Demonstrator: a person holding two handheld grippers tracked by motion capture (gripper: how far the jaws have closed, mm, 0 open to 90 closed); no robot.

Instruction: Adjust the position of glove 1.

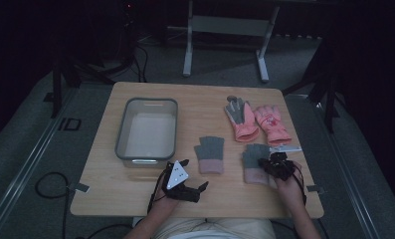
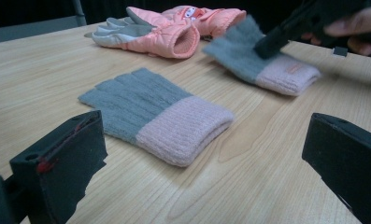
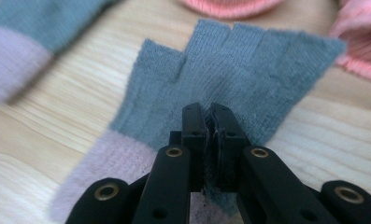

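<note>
The grey knit glove point(image 3: 230, 74) is pinched at its palm by the right claw point(image 3: 210, 122), seemingly a fold of knit clamped between. A lift off the tabletop point(image 1: 135, 194) is judged next; the left claw point(image 1: 195, 177) is held apart, idle.

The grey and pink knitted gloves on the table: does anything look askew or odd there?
Only slightly. The right grey and pink knitted fingerless glove has its fabric pinched in the shut right hand-held gripper. The left matching glove lies flat. Nothing looks spilled or damaged.

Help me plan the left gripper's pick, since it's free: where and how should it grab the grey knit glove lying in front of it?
Probably the thick pink cuff of the near knit glove, which lies flat and faces the open left gripper. Come from above, straddle the cuff's width and pinch: its bulk offers more than the thin grey fingers.
</note>
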